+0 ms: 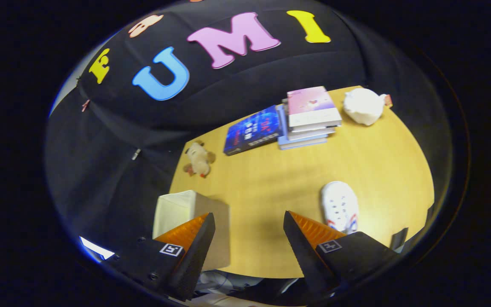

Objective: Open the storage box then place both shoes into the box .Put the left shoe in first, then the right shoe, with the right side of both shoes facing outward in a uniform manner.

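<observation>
My gripper (249, 219) is open, held above the wooden table (279, 179), with only bare tabletop between its fingers. A white shoe (340, 207) with small dark marks and red and blue trim lies on the table just beyond the right finger, partly covered by it. A beige storage box (192, 213) with a pale flap stands at the table's near left corner, behind the left finger; part of it is hidden by that finger.
Far across the table lie a blue book (252, 131) and a stack of books (309, 117). A white lumpy object (362, 106) sits beyond them at the far right. A small plush toy (198, 159) lies near the table's left edge.
</observation>
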`<state>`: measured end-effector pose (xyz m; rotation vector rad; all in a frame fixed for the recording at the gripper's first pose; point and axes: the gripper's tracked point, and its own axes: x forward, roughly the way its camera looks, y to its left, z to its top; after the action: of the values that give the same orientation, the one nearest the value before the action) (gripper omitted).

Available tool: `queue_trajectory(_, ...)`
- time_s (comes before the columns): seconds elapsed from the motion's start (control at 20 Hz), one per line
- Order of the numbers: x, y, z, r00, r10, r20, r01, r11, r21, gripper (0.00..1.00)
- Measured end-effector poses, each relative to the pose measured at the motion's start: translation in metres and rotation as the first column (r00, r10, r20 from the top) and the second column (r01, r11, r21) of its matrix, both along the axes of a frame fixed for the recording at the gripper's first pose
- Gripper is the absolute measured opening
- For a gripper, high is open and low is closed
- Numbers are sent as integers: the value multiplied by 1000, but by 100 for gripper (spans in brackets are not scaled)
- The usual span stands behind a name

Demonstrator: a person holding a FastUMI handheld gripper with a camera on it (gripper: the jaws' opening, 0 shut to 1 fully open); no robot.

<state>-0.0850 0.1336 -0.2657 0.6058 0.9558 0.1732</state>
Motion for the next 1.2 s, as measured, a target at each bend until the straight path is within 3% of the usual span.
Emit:
queue_trajectory(0.3, -34, -98, -114, 983, -38, -182, 10, 988, -155, 97)
queue_trajectory(0.5, -49, -108, -167, 962, 23, -273, -69, 984, -163, 97)
queue_trajectory(0.75, -50, -90, -204, 934, 86, -346, -118, 990, -72, 90)
queue_trajectory(0.85, -50, -81, -205, 928, 117, -353, -134, 991, -24, 80)
queue_trajectory(0.9, -51, -85, -207, 927, 124, -353, -147, 988, -40, 64)
queue_trajectory(0.95, -58, -90, -205, 922, 145, -360, -176, 983, -55, 62)
queue_trajectory(1.0, -49, -89, -209, 924, 142, -356, -172, 984, -55, 41)
queue_trajectory(1.05, -49, -91, -207, 923, 127, -363, -155, 987, -50, 39)
queue_trajectory(1.1, -46, -94, -207, 925, 99, -367, -127, 990, -53, 25)
queue_trajectory(1.2, -49, -96, -199, 924, 65, -377, -100, 992, -74, 12)
